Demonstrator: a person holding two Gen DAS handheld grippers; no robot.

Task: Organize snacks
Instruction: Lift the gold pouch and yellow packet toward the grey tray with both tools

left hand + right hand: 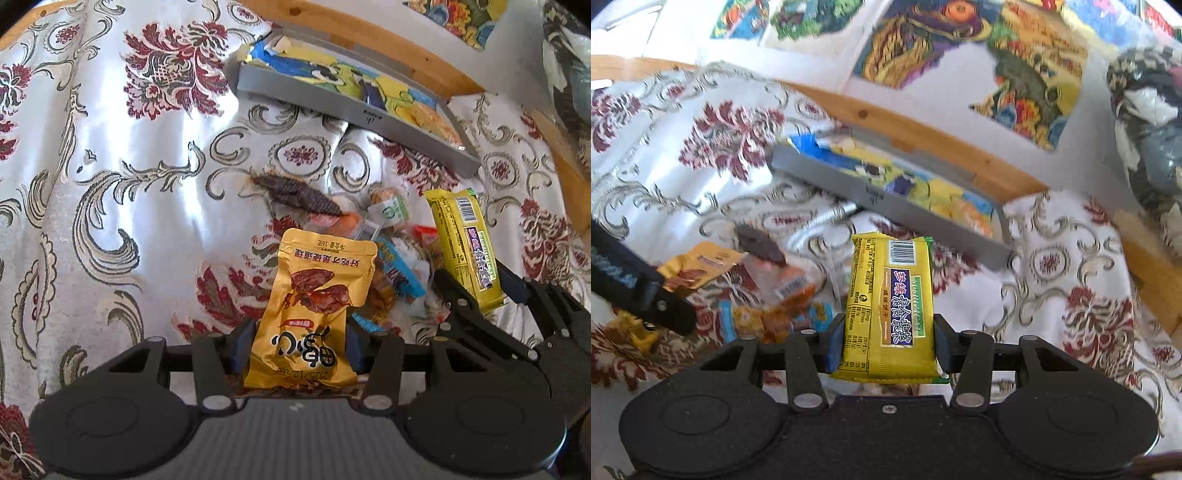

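My left gripper (297, 341) is clamped on an orange-gold snack pouch (314, 306), with the blue pads pressing its lower sides and the pouch standing upright above the patterned tablecloth (110, 147). My right gripper (886, 345) is clamped on a yellow biscuit bar (890, 306), also held upright between the pads, barcode end pointing away from me. In the left wrist view, the yellow bar and the black fingers that grip it appear at the right, near the pouch. A loose pile of snacks (384, 254) lies on the cloth just beyond the pouch, and a dark ridged piece (295, 195) lies at the pile's far left edge. A grey tray (354, 114) sits at the far side of the table, against the wooden edge, and holds a flat, colourful blue-and-yellow packet (365, 81). The tray is well apart from both held items.
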